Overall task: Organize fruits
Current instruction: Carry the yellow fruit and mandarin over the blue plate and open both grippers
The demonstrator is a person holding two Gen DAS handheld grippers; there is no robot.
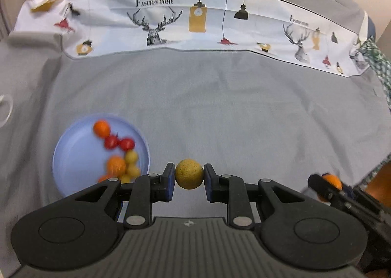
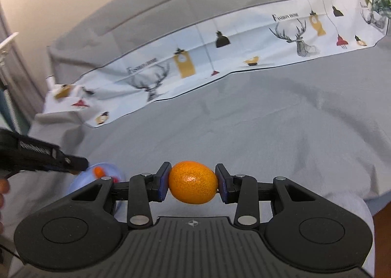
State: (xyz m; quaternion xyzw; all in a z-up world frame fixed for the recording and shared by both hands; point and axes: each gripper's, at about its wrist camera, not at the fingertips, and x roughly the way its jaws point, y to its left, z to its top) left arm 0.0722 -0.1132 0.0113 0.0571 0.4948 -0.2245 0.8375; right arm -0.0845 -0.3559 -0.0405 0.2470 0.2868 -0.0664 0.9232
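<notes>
My left gripper (image 1: 189, 176) is shut on a small speckled yellow fruit (image 1: 189, 173), held above the grey cloth just right of a blue plate (image 1: 73, 155). The plate carries several small fruits: orange ones (image 1: 101, 128), red ones (image 1: 126, 144) and yellow ones (image 1: 132, 157). My right gripper (image 2: 193, 182) is shut on an orange mandarin (image 2: 193, 182), its blue pads pressing both sides. That gripper with the mandarin (image 1: 331, 181) shows at the lower right of the left wrist view. The left gripper's body (image 2: 44, 155) and part of the blue plate (image 2: 80, 180) show at the left of the right wrist view.
A grey cloth (image 1: 232, 111) covers the surface. Along the far side lies a white printed cloth (image 1: 195, 26) with deer and lamp drawings. A green-and-white checked fabric (image 1: 377, 62) sits at the far right. The person's fingers (image 2: 3, 187) show at the left edge.
</notes>
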